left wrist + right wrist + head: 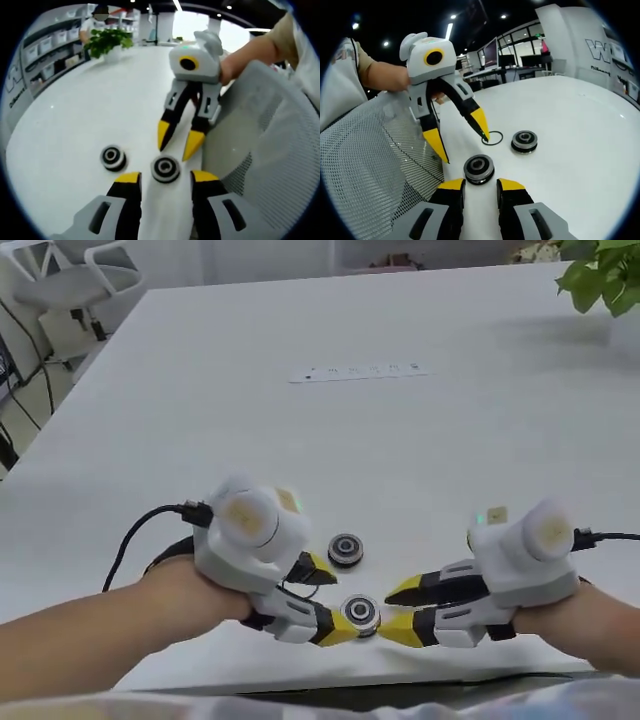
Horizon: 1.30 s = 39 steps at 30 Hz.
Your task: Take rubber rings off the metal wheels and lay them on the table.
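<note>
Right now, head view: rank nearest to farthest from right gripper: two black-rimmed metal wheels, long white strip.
1. Black-rimmed metal wheel, at the right gripper tips, near edge.
2. Second metal wheel, just beyond, slightly left.
3. Long white strip, far mid-table.

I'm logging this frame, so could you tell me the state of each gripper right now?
Left gripper: open, holding nothing.
Right gripper: open, holding nothing.

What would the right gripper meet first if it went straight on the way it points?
The near metal wheel, just ahead of the open right gripper; beyond it probably the left gripper, depth unclear.
</note>
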{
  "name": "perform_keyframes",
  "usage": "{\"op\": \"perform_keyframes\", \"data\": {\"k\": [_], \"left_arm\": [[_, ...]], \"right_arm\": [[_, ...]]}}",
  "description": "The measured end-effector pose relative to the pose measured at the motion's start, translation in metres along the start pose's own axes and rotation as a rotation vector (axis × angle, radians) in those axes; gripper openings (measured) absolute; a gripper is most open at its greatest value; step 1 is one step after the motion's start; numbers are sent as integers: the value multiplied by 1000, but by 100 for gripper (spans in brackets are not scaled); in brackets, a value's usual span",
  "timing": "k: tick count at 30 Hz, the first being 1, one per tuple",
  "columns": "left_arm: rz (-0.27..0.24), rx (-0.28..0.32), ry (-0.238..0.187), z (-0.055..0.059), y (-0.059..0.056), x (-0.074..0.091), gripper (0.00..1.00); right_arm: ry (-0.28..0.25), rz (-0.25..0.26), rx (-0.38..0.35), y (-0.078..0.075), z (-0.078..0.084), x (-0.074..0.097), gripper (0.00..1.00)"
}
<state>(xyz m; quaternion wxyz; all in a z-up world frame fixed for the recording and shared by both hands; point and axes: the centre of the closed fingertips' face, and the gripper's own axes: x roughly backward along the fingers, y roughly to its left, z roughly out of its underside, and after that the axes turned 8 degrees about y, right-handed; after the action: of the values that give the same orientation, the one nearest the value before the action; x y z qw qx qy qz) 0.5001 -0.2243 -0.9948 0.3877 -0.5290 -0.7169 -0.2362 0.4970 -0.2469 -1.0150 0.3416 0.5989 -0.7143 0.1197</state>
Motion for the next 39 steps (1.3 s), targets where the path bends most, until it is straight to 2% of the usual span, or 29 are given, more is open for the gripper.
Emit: {"op": "perform_keyframes", "data": {"k": [11,22,30,39], "left_arm": [[22,-11,10,-1,-5,-10,31],[16,-22,7,-3,-6,-15,23],[-8,-20,-10,-4,-3,-17,19],[-47,-45,-12,-4,0,-18,14]], "right_arm": [[9,2,32,-1,3,-6,19],[2,12,36,-3,2,-7,16],[0,12,44,-3,2,-8,14],[-1,15,51,-4,4,-8,13]]}}
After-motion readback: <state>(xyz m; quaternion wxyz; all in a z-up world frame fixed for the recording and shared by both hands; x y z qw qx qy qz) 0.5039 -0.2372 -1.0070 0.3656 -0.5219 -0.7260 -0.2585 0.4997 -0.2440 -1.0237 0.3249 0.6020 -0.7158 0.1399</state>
